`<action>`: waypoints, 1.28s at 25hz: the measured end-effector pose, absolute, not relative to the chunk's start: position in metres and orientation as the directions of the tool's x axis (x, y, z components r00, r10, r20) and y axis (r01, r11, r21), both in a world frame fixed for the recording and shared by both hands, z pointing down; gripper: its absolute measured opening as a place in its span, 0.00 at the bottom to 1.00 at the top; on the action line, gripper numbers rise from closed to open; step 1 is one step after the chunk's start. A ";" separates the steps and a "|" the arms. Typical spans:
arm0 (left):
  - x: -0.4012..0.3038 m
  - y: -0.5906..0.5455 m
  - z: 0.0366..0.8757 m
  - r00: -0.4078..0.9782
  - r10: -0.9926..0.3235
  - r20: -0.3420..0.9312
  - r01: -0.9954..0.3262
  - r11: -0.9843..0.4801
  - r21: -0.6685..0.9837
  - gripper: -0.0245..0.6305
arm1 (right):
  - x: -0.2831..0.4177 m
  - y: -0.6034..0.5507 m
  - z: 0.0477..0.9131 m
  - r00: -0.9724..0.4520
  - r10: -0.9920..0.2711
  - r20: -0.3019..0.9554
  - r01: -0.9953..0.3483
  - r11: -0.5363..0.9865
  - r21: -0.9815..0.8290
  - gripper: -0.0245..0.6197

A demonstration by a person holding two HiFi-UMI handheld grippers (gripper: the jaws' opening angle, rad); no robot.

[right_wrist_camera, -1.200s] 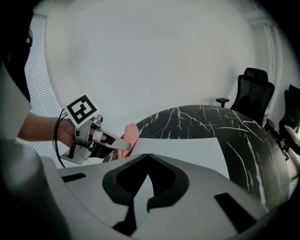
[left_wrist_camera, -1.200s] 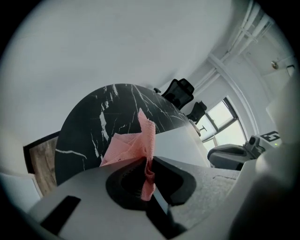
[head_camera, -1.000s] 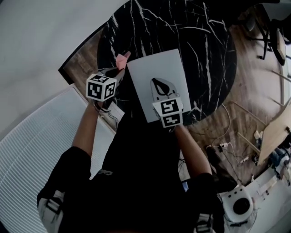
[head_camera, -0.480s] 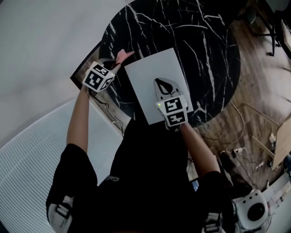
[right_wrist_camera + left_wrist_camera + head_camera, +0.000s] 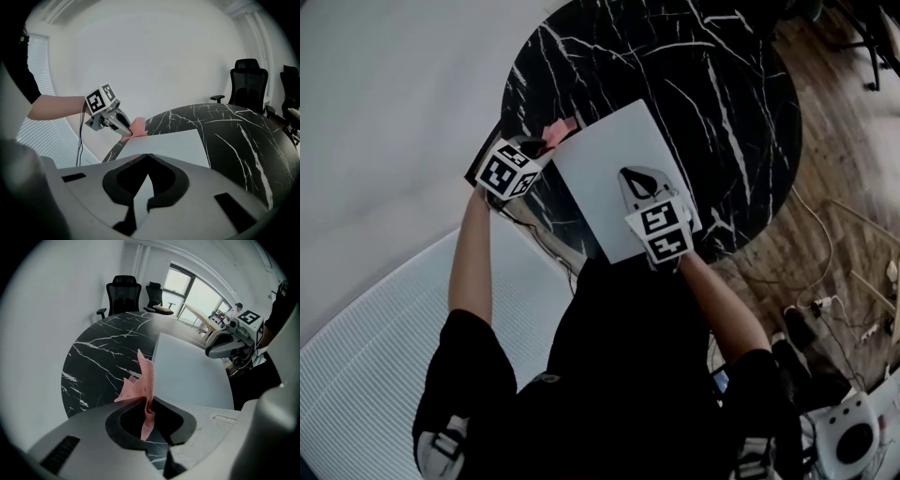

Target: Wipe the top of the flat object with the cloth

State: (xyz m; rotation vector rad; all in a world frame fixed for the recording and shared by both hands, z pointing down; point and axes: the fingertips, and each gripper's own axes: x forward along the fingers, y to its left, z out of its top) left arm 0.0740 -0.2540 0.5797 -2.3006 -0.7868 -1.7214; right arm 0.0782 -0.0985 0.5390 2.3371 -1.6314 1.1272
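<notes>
Pink cloth (image 5: 144, 378): pinched in left gripper (image 5: 146, 401), at the left edge of the white flat board (image 5: 605, 161).
White flat board: lies on round black marble bench (image 5: 703, 66).
Right gripper (image 5: 148, 157): jaws pressed together (nothing between), over the board's near part.

Round black white-veined marble table (image 5: 722, 75) at 12 o'clock, wooden floor (image 5: 848, 141) at 2 o'clock, loose cables (image 5: 818, 305) at 4 o'clock, white ribbed panel (image 5: 366, 375) at 8 o'clock, two black office chairs (image 5: 123, 295) beyond table.
</notes>
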 end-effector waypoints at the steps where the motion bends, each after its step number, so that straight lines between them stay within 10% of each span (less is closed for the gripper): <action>1: 0.074 -0.253 0.582 0.183 0.313 0.932 0.498 -0.847 0.187 0.08 | 0.078 -0.097 0.538 0.159 -0.786 0.598 -0.838 -0.428 -0.339 0.03; 32: 0.120 -0.206 0.588 0.111 0.294 0.949 0.528 -0.827 0.194 0.08 | 0.086 -0.054 0.551 0.134 -0.798 0.588 -0.818 -0.424 -0.389 0.03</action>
